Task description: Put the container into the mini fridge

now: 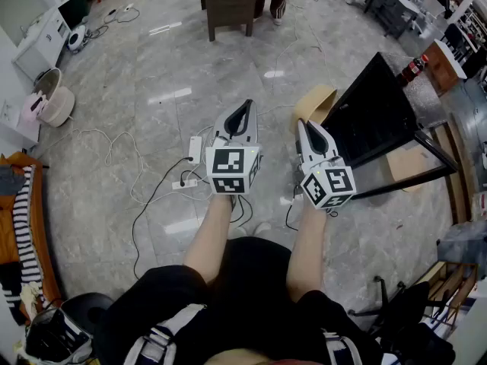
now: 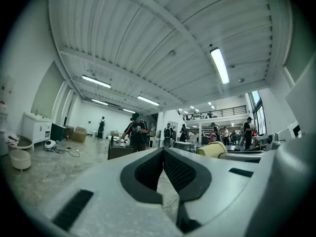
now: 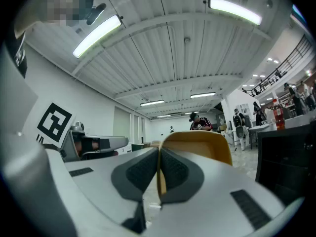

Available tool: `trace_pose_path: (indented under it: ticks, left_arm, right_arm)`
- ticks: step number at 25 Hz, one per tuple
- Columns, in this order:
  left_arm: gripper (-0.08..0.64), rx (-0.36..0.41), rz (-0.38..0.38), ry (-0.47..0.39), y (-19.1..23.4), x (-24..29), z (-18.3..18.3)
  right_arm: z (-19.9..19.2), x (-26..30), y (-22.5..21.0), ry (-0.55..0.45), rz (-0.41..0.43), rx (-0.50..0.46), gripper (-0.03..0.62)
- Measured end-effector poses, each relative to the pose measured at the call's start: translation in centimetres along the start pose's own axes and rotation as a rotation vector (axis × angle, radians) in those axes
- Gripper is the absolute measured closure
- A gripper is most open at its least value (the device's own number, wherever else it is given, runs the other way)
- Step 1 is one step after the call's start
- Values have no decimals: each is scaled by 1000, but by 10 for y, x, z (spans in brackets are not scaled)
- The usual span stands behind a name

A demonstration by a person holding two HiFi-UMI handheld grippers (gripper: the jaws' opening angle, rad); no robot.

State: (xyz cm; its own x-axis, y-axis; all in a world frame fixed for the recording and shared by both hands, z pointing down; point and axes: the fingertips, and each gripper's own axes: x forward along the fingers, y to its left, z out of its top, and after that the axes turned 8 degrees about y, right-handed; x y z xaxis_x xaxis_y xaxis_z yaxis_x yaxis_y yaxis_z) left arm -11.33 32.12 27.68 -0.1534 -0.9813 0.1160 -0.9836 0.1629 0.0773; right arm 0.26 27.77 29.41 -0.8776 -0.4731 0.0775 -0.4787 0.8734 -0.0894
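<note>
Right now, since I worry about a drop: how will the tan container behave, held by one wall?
Probably light: the right gripper carries the tan container by one wall alone. That wall looks thin between the jaws, so it may flex. Pinched at one edge, it could swing or twist if moved fast.

Head view looks steeply down on left tongs (image 1: 246, 105) and right tongs (image 1: 305, 125), whose own cameras tilt up at one ceiling (image 2: 148, 38).
</note>
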Motion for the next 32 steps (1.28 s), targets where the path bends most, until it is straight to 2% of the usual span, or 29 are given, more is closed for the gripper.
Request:
trace_pose_path:
  ticks: [4, 10, 19, 26, 32]
  left_arm:
    - [555, -13, 4, 3, 11, -3, -2]
    - [555, -45, -3, -10, 17, 2, 5]
    - [555, -36, -32, -36, 14, 27, 17]
    - [555, 8, -14, -18, 26, 85, 19]
    - [555, 15, 5, 10, 26, 177, 26]
  right_arm:
    - [0, 3, 3, -17, -6, 31, 572]
    - [6, 4, 0, -8, -25, 4, 571]
    - [19, 22, -20, -25, -38, -23, 571]
    - [18, 71, -66, -50, -27, 16, 571]
    - [25, 133, -138, -49, 3, 40, 571]
